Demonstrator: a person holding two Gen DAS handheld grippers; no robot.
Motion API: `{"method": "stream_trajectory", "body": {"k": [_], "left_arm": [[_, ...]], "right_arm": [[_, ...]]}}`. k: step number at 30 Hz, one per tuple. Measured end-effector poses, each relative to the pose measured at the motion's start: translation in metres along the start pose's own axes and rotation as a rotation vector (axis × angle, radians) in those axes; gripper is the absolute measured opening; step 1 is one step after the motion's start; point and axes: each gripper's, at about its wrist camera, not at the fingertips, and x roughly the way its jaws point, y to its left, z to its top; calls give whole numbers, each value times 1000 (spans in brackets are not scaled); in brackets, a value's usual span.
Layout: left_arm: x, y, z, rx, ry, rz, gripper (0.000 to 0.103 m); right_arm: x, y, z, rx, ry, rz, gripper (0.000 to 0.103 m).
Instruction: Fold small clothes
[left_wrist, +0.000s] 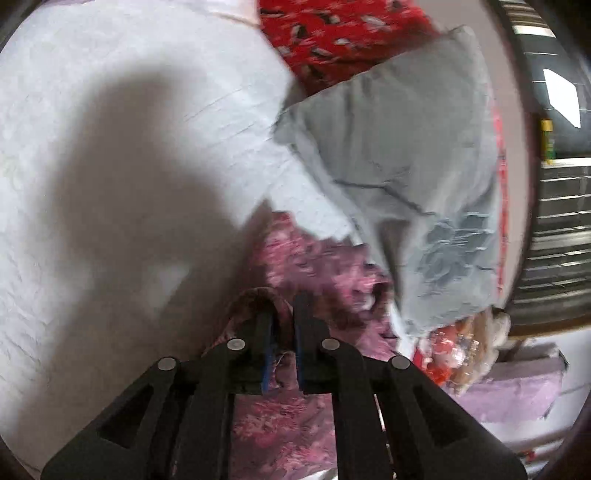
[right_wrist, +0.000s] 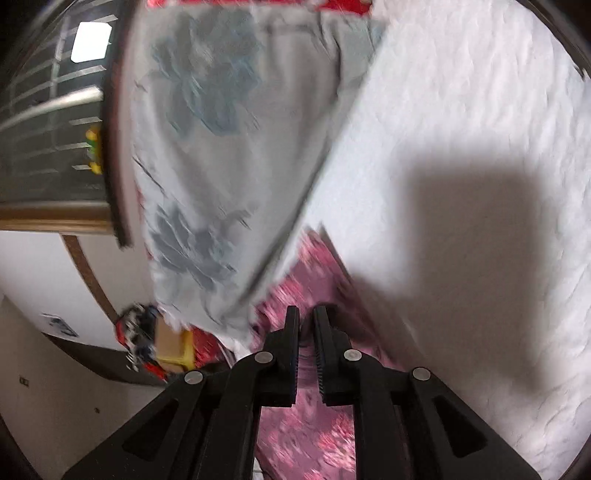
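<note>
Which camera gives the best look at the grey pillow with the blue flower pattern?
The left wrist view: the grey pillow shows almost whole there, corners included, lying on the white bedsheet. The right wrist view shows it larger but blurrier, cropped at the top.

The left gripper is matte black plastic: two flat fingers lined with blue ribbed pads, angular linkage arms with triangular cut-outs, silver round rivets. The right gripper is built alike.
</note>
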Motion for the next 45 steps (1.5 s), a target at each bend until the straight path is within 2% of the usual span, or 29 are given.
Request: {"method": "stream_trajectory", "body": {"k": [2, 3, 4, 6, 8, 10, 12, 15, 17, 18, 19, 20, 22, 24, 25, 27, 29, 31, 33, 35, 37, 38, 39, 41, 42, 43, 44, 45], "left_arm": [[-12, -3, 2, 11, -24, -60, 16], [-18, -3, 3, 17, -53, -63, 34], [-27, -2, 3, 25, -93, -45, 56], [-36, 1, 3, 37, -129, -17, 67], [-36, 4, 3, 47, -109, -13, 67], [-26, 4, 0, 82, -64, 25, 70], [-10, 2, -5, 138, -15, 104, 72], [10, -1, -14, 182, 39, 170, 72], [20, -5, -21, 214, 43, 213, 69], [21, -9, -24, 240, 29, 232, 49], [20, -16, -27, 282, 11, 252, 18], [19, -22, -29, 317, -6, 281, 9], [10, -29, -28, 331, -72, 288, 4], [-3, -35, -21, 316, -124, 245, 4], [-10, -38, -17, 303, -147, 208, 4], [-14, -45, -10, 309, -183, 186, 4], [-9, -51, -2, 323, -207, 218, 4], [6, -47, 7, 307, -205, 264, 4], [33, -33, 16, 259, -160, 338, 6], [60, -14, 23, 213, -91, 435, 7], [51, -6, 24, 185, -103, 379, 10], [39, -6, 22, 174, -115, 339, 11], [30, -8, 20, 178, -126, 315, 11], [5, -16, 7, 219, -169, 250, 12], [-4, -20, -1, 241, -192, 226, 19], [-10, -24, -13, 266, -208, 200, 36], [-11, -25, -22, 278, -217, 197, 46], [-7, -25, -32, 287, -218, 214, 57]], "right_arm": [[-10, 11, 1, -74, -21, -36, 28], [-11, 16, 0, -119, -16, -78, 42], [-11, 19, 0, -153, -8, -106, 45], [-4, 26, -4, -246, 29, -187, 45], [3, 31, -11, -332, 49, -263, 49], [14, 33, -17, -397, 52, -332, 56], [26, 33, -18, -417, 63, -363, 57], [51, 33, -19, -432, 79, -403, 57], [63, 40, -25, -499, 60, -461, 54], [68, 44, -28, -540, 58, -488, 50], [70, 47, -30, -574, 61, -502, 27], [70, 53, -34, -623, 56, -523, 5], [63, 63, -38, -687, 34, -498, 5], [51, 82, -39, -745, -8, -448, 5], [49, 88, -37, -744, -23, -427, 5], [38, 102, -30, -722, -73, -355, 4], [34, 113, -18, -691, -123, -306, 4], [43, 111, -9, -665, -138, -312, 4], [63, 95, 0, -616, -113, -358, 4], [89, 65, 6, -553, -40, -476, 8], [102, 43, 4, -532, 33, -595, 10], [96, 41, 1, -539, 26, -584, 10], [88, 44, -3, -547, 5, -552, 11], [55, 57, -16, -588, -48, -404, 12], [46, 62, -22, -611, -55, -362, 13], [36, 66, -32, -639, -56, -316, 18], [32, 65, -39, -647, -41, -294, 26], [33, 61, -44, -645, -20, -293, 29]]}}
